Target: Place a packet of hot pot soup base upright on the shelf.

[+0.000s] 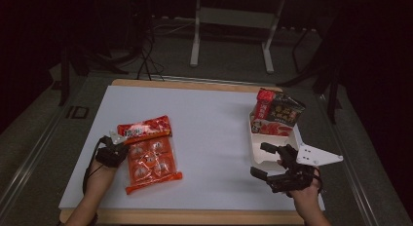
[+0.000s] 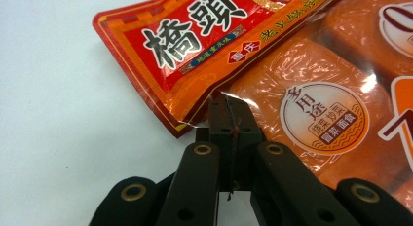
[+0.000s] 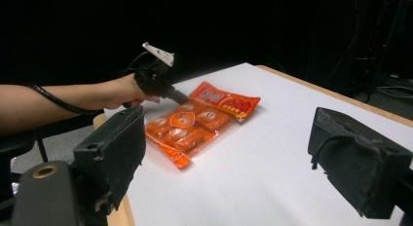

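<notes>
Orange pack (image 1: 150, 153) lies flat on the white surface (image 1: 214, 133), at about 8 o'clock from its middle. The left fingers (image 2: 230, 120) are closed on its transparent edge, just under the red header, so I judge the gripping step is done. The right gripper (image 1: 267, 161) waits wide open and empty at 4 o'clock, beside a white tray (image 1: 258, 155). Next move probably needs a careful lift or pull without tearing the thin film.

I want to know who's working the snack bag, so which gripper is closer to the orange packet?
Left. The left gripper, jaws shut, is at the orange packet's left edge. The right gripper, jaws open, sits across the table beside the white tray.
</notes>
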Demonstrator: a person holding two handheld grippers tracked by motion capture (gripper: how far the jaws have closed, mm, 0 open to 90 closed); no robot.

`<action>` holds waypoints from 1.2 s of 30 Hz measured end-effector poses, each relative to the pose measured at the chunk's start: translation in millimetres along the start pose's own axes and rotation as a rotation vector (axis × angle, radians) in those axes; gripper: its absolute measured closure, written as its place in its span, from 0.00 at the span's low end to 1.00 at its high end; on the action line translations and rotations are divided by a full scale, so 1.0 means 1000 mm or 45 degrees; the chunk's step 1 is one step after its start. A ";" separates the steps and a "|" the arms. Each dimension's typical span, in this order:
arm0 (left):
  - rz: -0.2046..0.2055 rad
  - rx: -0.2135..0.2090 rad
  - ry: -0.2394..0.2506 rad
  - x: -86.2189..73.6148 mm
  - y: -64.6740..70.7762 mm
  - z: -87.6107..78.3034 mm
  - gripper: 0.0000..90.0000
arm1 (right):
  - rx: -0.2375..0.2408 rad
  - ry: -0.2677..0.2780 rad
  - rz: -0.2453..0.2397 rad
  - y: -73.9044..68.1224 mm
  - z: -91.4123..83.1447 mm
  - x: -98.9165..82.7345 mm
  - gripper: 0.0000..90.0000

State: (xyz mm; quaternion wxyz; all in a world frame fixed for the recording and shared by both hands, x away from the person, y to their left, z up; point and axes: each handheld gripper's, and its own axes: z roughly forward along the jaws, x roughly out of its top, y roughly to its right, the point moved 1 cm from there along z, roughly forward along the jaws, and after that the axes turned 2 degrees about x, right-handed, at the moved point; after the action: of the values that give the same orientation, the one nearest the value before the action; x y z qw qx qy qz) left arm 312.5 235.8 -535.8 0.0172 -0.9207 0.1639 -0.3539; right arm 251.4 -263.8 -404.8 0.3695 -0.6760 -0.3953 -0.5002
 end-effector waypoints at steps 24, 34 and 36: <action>0.143 -0.212 0.029 0.032 0.058 0.012 1.00 | 0.007 0.001 0.005 0.001 0.000 0.000 0.16; 0.179 -0.244 0.002 0.031 0.084 0.003 1.00 | -0.004 -0.001 0.000 0.002 -0.001 -0.001 0.16; 0.197 -0.260 -0.002 0.030 0.087 0.000 1.00 | -0.002 -0.005 0.001 0.002 -0.001 -0.001 0.16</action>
State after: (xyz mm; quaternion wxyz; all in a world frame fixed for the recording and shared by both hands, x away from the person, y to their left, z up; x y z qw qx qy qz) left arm 307.8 144.0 -529.4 -0.0493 -0.9024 0.2698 -0.3323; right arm 252.6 -265.3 -405.5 0.3685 -0.6773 -0.3954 -0.4991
